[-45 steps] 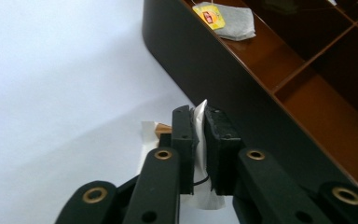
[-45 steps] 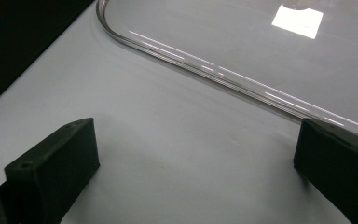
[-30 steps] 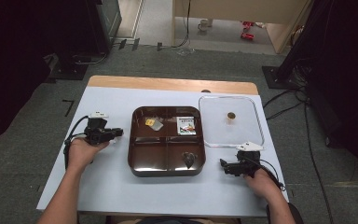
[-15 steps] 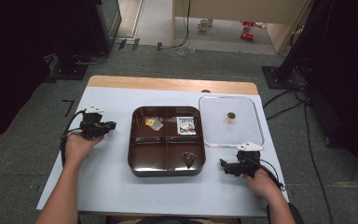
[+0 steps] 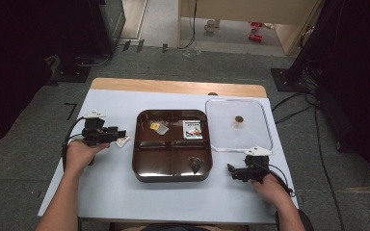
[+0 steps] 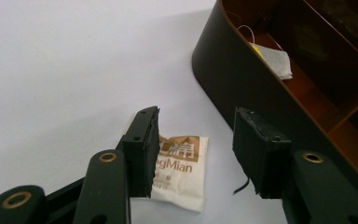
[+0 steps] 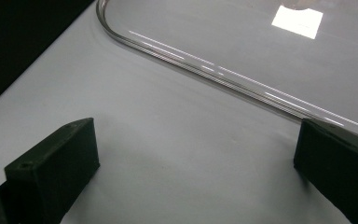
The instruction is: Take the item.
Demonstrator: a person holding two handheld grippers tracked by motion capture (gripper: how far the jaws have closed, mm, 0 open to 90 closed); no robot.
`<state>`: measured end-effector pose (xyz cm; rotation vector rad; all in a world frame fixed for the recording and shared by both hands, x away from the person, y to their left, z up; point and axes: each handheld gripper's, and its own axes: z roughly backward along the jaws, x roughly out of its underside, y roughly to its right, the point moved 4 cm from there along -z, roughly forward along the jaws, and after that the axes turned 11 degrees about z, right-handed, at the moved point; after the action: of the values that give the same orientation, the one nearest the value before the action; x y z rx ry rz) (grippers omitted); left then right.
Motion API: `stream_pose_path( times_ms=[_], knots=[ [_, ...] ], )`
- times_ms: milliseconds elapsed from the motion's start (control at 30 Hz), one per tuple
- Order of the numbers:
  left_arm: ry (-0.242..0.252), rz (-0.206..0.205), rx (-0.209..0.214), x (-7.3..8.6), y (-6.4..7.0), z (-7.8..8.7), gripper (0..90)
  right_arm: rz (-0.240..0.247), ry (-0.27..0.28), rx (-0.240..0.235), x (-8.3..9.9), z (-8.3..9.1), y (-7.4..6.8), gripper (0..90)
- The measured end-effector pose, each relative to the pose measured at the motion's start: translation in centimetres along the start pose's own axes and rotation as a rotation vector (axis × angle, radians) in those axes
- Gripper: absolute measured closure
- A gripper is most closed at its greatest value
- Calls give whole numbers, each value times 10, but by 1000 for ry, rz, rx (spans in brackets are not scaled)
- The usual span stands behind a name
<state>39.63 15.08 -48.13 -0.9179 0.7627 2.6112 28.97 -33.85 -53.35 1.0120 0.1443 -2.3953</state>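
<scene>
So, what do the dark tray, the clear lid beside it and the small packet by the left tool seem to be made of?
Tray: likely glossy brown plastic or lacquer; its walls reflect light.
Lid: transparent plastic or glass; the table shows through it and its rim catches bright streaks in the right gripper view.
Packet: matte cream paper or thin film, printed in brown, slightly crinkled.

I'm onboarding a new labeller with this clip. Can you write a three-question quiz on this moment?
1. True or false: the left claw is shut on the sachet.
2. Where does the sachet lie? A) in the brown tray B) on the table beside the tray C) on the clear lid
3. Fill in: the right claw rests open on the table just short of the clear ____.

Key: 1 false, it is open, with the sachet at its left jaw. 2 B. 3 lid.
</scene>
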Motion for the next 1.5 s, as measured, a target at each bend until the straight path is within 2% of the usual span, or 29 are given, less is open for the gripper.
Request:
stream_pose_path(
  times_ms=[200, 400, 567, 667, 767, 833, 1000, 1100, 1200, 1300, 1333, 1367, 1400, 1500],
  knots=[
    [25, 5, 7, 6, -1, 11, 474, 0, 0, 0, 0, 0, 0, 0],
    [21, -2, -5, 18, 1, 19, 434, 0, 0, 0, 0, 0, 0, 0],
    [7, -2, -28, 31, 1, 22, 371, -1, -1, 0, 0, 0, 0, 0],
    [3, -16, -45, 39, -1, 24, 359, 0, 0, 0, 0, 0, 0, 0],
    [-2, -4, -50, 45, -2, 24, 329, -1, 0, 1, 0, 0, 0, 0],
    [-6, -5, -68, 50, -3, 24, 314, 0, 0, 0, 0, 0, 0, 0],
    [-32, -19, -95, 60, -3, 22, 297, 0, 0, 1, 0, 0, 0, 0],
    [-54, -22, -94, 65, -4, 21, 296, 0, 1, 0, 0, 0, 0, 0],
    [-43, -54, -93, 69, -5, 21, 299, -1, 0, 0, 0, 0, 0, 0],
    [-36, -68, -99, 70, -4, 21, 299, -1, 0, 0, 0, 0, 0, 0],
    [-33, -105, -107, 72, -3, 21, 298, -1, 0, 0, 0, 0, 0, 0],
    [-33, -105, -107, 72, -3, 21, 293, -1, 0, 0, 0, 0, 0, 0],
    [-23, -135, -110, 74, -2, 20, 282, -1, 0, 0, 0, 0, 0, 0],
    [-15, -157, -108, 77, -2, 20, 261, 0, 0, 0, 0, 0, 0, 0]
  ],
)
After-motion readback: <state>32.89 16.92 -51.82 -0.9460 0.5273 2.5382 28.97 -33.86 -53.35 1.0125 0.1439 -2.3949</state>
